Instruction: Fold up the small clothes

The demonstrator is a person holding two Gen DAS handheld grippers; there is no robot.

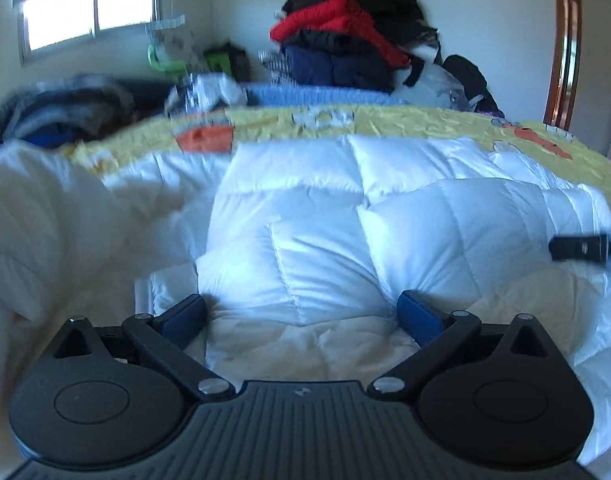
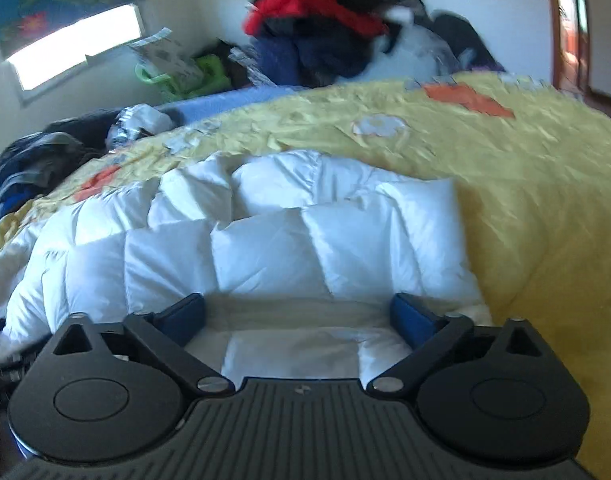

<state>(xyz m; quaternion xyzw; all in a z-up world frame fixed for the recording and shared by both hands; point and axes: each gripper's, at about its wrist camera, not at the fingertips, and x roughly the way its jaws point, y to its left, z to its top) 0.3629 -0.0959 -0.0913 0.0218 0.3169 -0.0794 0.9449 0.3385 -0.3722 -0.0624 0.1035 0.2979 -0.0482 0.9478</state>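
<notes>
both my claws are spread wide, gripping nothing: left claw (image 1: 301,312) and right claw (image 2: 299,314) hover over the white quilt (image 1: 325,216) (yellow bedsheet (image 2: 525,200) at two o'clock).

I count two grippers: my left gripper (image 1: 301,312) and my right gripper (image 2: 299,314), each with two blue-padded fingers spread wide and nothing between them. One white quilted puffy garment (image 1: 325,216) lies at twelve o'clock from both, on one yellow bedspread (image 2: 525,184) bearing at least two orange patches. Beyond, at twelve o'clock, I see one clothes pile (image 1: 345,32), and at ten o'clock one window (image 1: 89,12).
</notes>
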